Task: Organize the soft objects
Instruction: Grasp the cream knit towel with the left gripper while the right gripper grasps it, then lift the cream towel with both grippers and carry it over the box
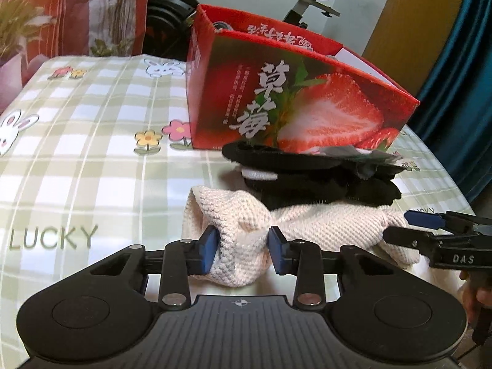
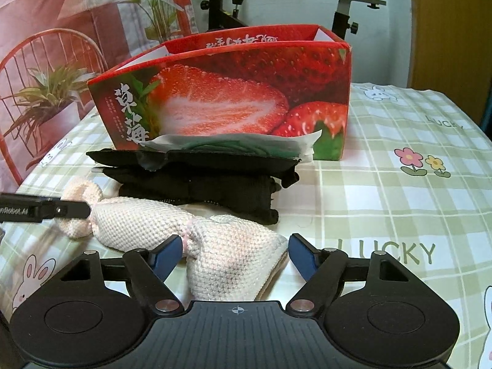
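Nearest to the person, a cream knitted piece (image 1: 246, 240) lies stretched across the checked bedspread (image 1: 92, 160), its long axis running side to side between the two tools. The left gripper (image 1: 243, 250) has its blue pads pressed into one bunched end, the knit bulging between them, so it grips that end. The right gripper (image 2: 235, 253) straddles the other, wider end: one pad touches the pinched waist of the knit, the other stands clear of the fabric, so it is not yet clamped. Each hand is nearest its own end, and a two-handed lift looks likely.

Just behind the knit sits a stack of black fabric items (image 2: 196, 181), with a crinkled clear packet (image 2: 233, 147) on top; what is in it I cannot make out. Beyond, touching that pile, stands the strawberry box (image 2: 233, 98), open-topped, its inside hidden.
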A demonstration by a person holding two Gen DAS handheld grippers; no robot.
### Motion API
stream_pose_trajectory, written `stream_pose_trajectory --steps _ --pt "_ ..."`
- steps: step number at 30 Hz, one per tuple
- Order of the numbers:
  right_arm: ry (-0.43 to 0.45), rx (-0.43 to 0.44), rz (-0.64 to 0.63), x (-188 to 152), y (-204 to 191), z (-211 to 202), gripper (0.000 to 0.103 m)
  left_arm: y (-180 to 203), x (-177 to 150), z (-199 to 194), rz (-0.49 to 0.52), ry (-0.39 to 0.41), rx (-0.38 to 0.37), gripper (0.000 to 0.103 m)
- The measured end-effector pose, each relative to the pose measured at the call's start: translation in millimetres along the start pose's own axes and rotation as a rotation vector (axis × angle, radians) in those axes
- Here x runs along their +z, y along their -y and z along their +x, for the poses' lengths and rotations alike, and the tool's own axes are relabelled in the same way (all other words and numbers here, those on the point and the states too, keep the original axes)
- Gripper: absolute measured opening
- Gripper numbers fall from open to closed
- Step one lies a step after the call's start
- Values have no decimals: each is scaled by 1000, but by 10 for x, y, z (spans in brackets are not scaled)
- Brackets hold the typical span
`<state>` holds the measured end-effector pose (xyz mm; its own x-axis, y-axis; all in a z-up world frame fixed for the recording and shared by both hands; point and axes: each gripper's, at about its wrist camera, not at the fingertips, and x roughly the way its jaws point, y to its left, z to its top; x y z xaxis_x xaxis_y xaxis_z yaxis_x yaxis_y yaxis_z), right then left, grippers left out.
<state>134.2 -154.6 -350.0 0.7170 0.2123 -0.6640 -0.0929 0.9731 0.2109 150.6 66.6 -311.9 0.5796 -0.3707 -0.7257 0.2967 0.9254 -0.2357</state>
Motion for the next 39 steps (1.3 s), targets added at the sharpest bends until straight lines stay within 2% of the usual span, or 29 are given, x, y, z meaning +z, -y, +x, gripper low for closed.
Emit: stream_pose_trajectory --steps 5,9,21,30,32,33,34,39 --pt "2 0 1 -6 -4 2 70 -14 -74 -62 -12 -4 -3 35" --pt "3 3 3 -8 -12 6 67 -54 -72 -82 -27 -5 -6 29" --pt "11 59 -14 -10 -63 -2 38 -63 -84 -95 -37 5 4 27" --pt "12 68 25 -22 -13 30 42 -93 -78 -65 -48 6 -5 26" --pt "9 71 25 -15 -18 29 38 -80 -79 -80 -42 13 -5 21" --pt "9 78 24 -8 -23 22 30 -69 -77 -93 -37 20 -4 17" --pt "11 89 25 1 -21 10 17 -58 -71 -112 -32 29 1 16" --pt "37 118 27 37 -18 -86 16 -41 -24 -258 -13 87 12 14"
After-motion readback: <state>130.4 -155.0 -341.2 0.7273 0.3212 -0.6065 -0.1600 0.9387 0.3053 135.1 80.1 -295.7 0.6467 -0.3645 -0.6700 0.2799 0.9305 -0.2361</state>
